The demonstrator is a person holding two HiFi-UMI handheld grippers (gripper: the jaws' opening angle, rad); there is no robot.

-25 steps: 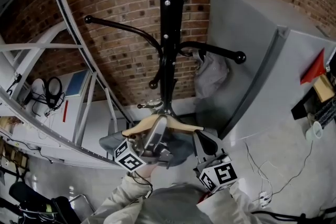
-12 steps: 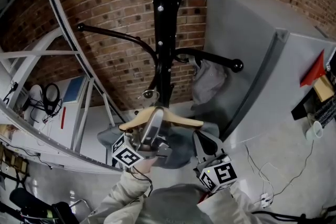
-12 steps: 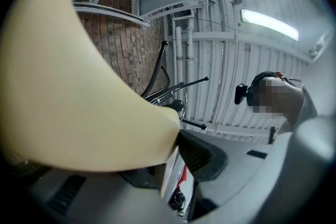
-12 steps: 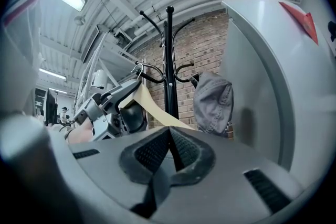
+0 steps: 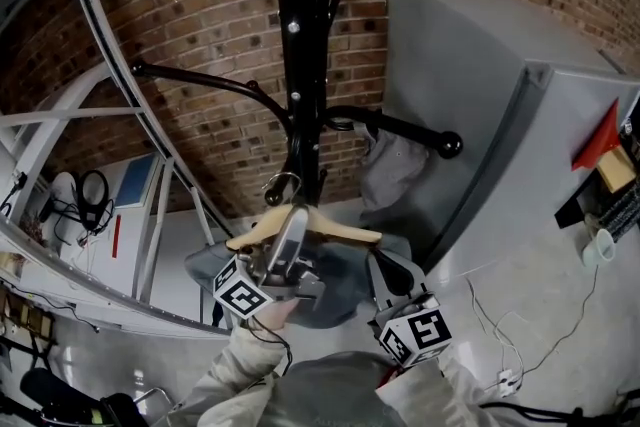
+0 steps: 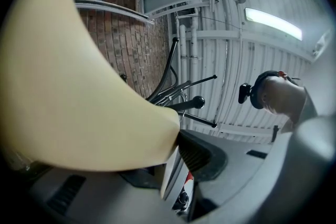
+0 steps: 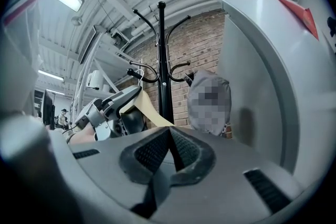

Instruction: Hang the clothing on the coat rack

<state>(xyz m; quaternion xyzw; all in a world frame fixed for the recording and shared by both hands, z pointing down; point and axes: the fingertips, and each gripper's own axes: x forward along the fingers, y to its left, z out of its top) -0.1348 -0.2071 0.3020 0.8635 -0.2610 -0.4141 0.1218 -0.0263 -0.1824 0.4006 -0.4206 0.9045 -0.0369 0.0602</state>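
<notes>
The black coat rack (image 5: pixel 297 65) stands before the brick wall, its arms curving out to both sides. A wooden hanger (image 5: pixel 318 224) carries a grey garment (image 5: pixel 345 280), and its metal hook (image 5: pixel 283 185) is close to the rack's pole, below the arms. My left gripper (image 5: pixel 290 250) is shut on the hanger's middle; the hanger (image 6: pixel 79 97) fills the left gripper view. My right gripper (image 5: pixel 392 273) sits just to the right, at the garment's edge, and grey cloth seems to be pinched between its pads (image 7: pixel 170 147). The coat rack (image 7: pixel 161 60) also stands ahead in the right gripper view.
A second grey cloth (image 5: pixel 395 160) hangs from the rack's right arm (image 5: pixel 410 130). A tall grey cabinet (image 5: pixel 480 95) stands close on the right. White metal framing (image 5: pixel 110 105) curves along the left. Cables and a cup (image 5: pixel 598 250) lie on the floor at the right.
Both grippers have carried the hanger and garment closer to the rack's pole. The hanger's hook is now nearer the pole.
</notes>
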